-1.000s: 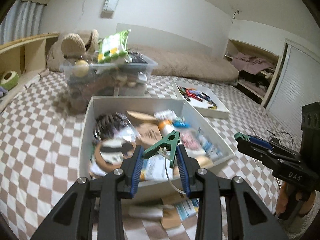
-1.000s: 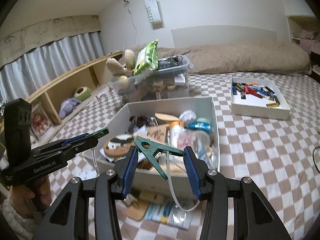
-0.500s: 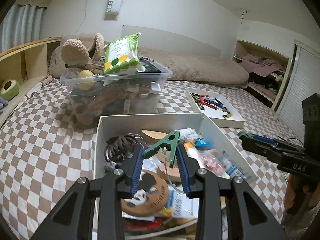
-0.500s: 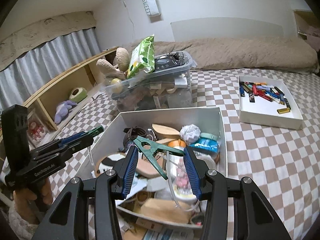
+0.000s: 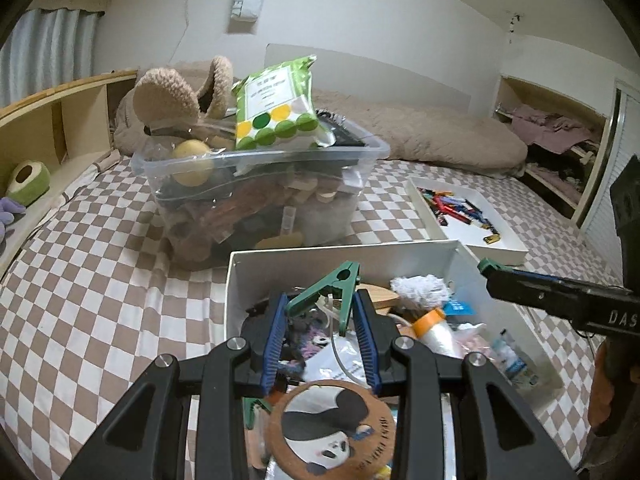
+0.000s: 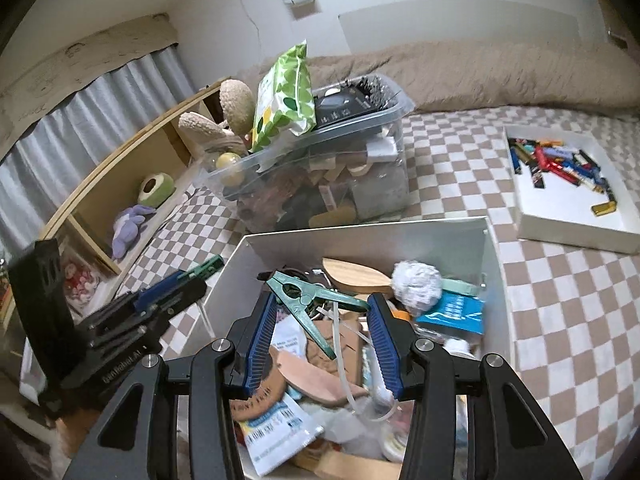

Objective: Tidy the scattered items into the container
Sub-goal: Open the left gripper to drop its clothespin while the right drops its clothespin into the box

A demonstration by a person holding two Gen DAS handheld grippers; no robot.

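A white box (image 5: 336, 258) (image 6: 360, 242) on the checkered bed is full of mixed items: a panda coaster (image 5: 332, 428), a white ball of paper (image 6: 416, 282), a blue packet (image 6: 454, 310), a wooden piece (image 6: 354, 274). My left gripper (image 5: 320, 320) is shut on a green clamp (image 5: 330, 290) and holds it over the box. My right gripper (image 6: 320, 332) is shut on another green clamp (image 6: 308, 300) with a white tube hanging from it, also over the box. Each gripper shows in the other's view.
A clear plastic bin (image 5: 260, 200) (image 6: 320, 176) full of things stands behind the box, with a green wipes pack (image 5: 276, 110) on top. A white tray (image 5: 464, 216) (image 6: 568, 196) of small colourful items lies to the right. A wooden shelf (image 6: 120, 184) runs along the left.
Both grippers have moved forward with their clamps, from the box's near edge to over its inside. The box and the bin now look closer.
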